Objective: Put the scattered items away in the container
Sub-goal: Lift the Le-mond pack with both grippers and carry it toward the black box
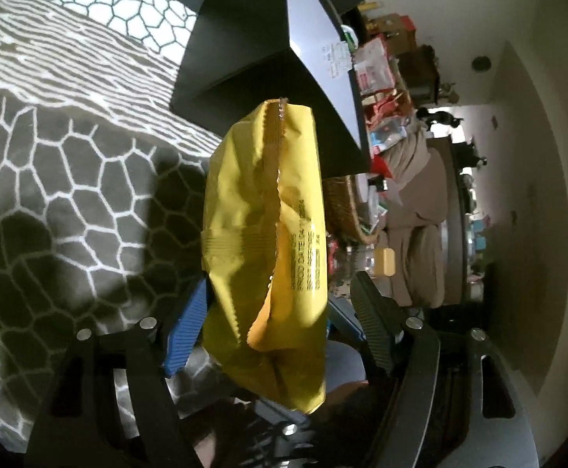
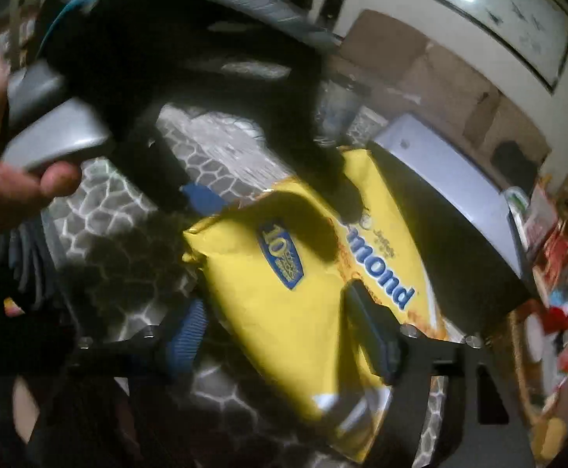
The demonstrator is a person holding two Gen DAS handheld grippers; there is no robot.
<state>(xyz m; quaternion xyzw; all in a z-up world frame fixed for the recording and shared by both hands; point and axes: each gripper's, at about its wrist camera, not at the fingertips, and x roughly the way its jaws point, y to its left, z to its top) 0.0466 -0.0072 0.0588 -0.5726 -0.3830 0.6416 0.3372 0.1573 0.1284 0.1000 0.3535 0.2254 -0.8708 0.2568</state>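
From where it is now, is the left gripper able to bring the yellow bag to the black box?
Probably yes. The left gripper holds the yellow bag raised above the patterned rug, and the black box stands just beyond the bag's top with nothing visible between them.

A: What does the snack bag (image 1: pixel 264 241) look like?
B: Yellow and crinkled, back seam and printed date facing us, standing on end off the floor.
A: And the container?
B: A black box (image 1: pixel 252 50), open, at one o'clock just beyond the bag.
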